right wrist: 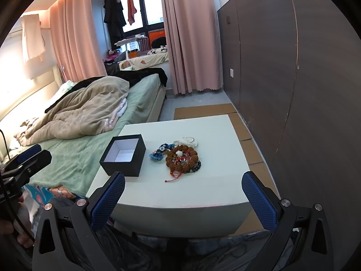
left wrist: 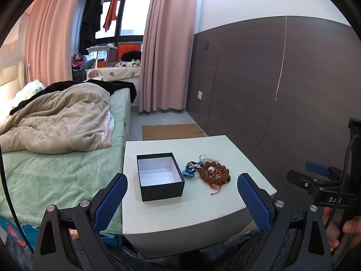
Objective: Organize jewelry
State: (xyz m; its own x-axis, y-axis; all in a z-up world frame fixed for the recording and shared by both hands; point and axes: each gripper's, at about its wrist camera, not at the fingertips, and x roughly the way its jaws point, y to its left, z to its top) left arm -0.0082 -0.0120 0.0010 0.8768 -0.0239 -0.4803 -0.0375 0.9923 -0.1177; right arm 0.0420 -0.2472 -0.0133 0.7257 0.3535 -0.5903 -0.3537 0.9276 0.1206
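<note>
Both the left tongs [left wrist: 181,199] and right tongs [right wrist: 183,197] gape wide, holding nothing, short of the worktop [right wrist: 203,192] carrying black box [right wrist: 123,155] and bracelet pile [right wrist: 180,158]

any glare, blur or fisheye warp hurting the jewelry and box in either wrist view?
Left wrist: the jewelry and box are sharp and evenly lit; the window is blown out; the wall panels bow near the rim. Right wrist: the jewelry is sharp; there is warm glare on the headboard wall at left; the table edge curves; black vignette fills the corners.
</note>
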